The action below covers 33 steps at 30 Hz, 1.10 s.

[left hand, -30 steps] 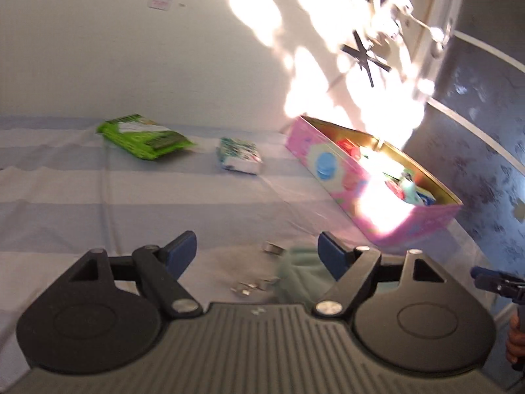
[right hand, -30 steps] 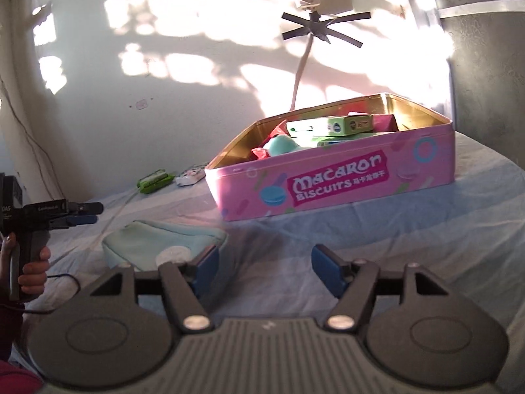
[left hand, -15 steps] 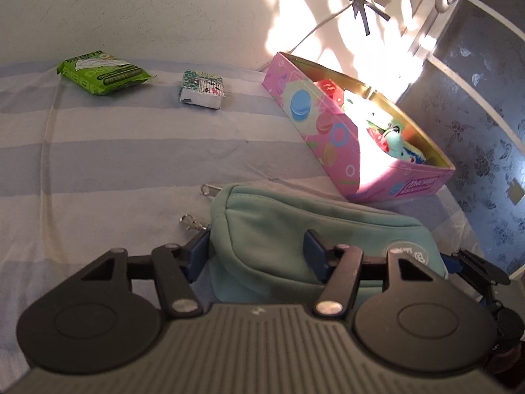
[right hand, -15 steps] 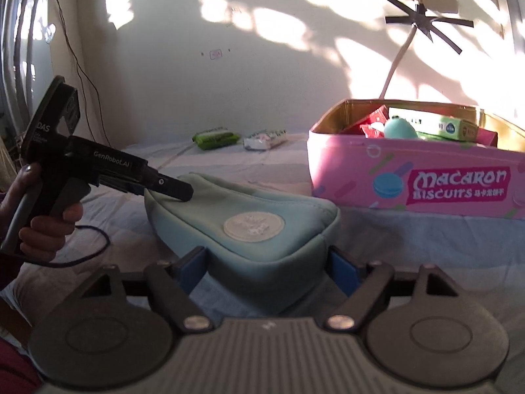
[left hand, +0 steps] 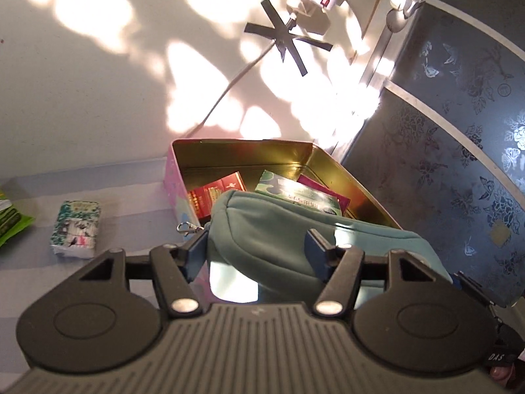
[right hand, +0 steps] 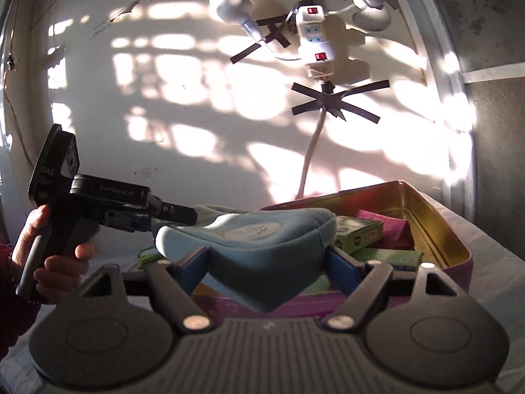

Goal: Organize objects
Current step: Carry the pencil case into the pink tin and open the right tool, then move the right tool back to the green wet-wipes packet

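Observation:
A soft teal zip pouch (left hand: 262, 229) hangs in the air over the open pink biscuit tin (left hand: 242, 151), held from both ends. My left gripper (left hand: 256, 249) is shut on one end, its blue pads pressing the fabric. My right gripper (right hand: 267, 266) is shut on the other end of the pouch (right hand: 262, 239), which sags between the fingers above the tin (right hand: 436, 223). The tin holds red, green and magenta packets. The left gripper also shows in the right wrist view (right hand: 170, 211), gripping the pouch's far end.
A small patterned tissue pack (left hand: 77, 225) and a green wipes pack (left hand: 10, 220) lie on the striped sheet left of the tin. A wall with a taped power strip (right hand: 313, 39) and cable stands just behind. A dark patterned panel (left hand: 459, 131) borders the right.
Both grippers closed on the pouch and lifted it off the sheet, carrying it up and over the open tin.

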### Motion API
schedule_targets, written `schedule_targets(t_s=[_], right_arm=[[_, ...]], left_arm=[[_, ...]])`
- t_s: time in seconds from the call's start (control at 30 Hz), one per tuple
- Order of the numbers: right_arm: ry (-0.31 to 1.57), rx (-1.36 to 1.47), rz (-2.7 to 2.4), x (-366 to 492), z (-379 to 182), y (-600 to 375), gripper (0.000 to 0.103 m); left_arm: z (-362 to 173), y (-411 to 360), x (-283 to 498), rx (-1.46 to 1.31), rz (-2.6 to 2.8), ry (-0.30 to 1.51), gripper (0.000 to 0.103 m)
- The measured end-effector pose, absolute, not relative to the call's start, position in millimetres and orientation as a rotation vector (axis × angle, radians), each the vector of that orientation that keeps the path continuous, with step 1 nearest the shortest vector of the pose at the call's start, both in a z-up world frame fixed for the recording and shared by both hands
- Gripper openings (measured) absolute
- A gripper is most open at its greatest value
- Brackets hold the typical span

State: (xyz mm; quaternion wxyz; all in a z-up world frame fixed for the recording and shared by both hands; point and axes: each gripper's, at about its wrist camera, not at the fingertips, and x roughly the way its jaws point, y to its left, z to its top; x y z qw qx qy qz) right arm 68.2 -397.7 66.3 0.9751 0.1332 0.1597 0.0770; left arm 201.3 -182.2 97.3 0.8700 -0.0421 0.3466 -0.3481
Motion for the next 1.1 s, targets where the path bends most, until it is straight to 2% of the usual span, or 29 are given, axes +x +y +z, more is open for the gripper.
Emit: schedule_targets(t_s=[0.23,0.37,0.43,0.5,0.63,0.83,1.1], right_arm=[[0.475,0.345,0.114,135.4,42.3,-450.3,0.078],[0.474,0.247,0.007,170.5,42.2,-448.5,0.077],[0.472,0.201,-0.037,186.6,43.8,-444.8,0.071],[0.459,0.189,-0.049,190.7,46.5,-441.9,0.076],[0.401,0.181,-0.075,167.4,52.7,-433.4,0.078],[0.298,0.282,-0.095,84.5,50.7,-419.7,0.081],[0.47,0.395,-0.128,14.6,-0.1,-386.9,0.081]], left_arm=[[65.9,-242.2,249.2,-0.02,-0.642,0.796,0.065],[63.5,-258.6,258.4,0.048,-0.512,0.706,0.067],[65.0,-259.6,253.1,0.066,-0.465,0.674,0.067],[70.4,-253.9,240.0,0.056,-0.481,0.648,0.067],[84.6,-232.4,196.2,0.067,-0.536,0.552,0.068],[91.5,-184.8,127.0,0.048,-0.653,0.487,0.072],[32.9,-145.9,82.7,0.154,-0.641,0.566,0.073]])
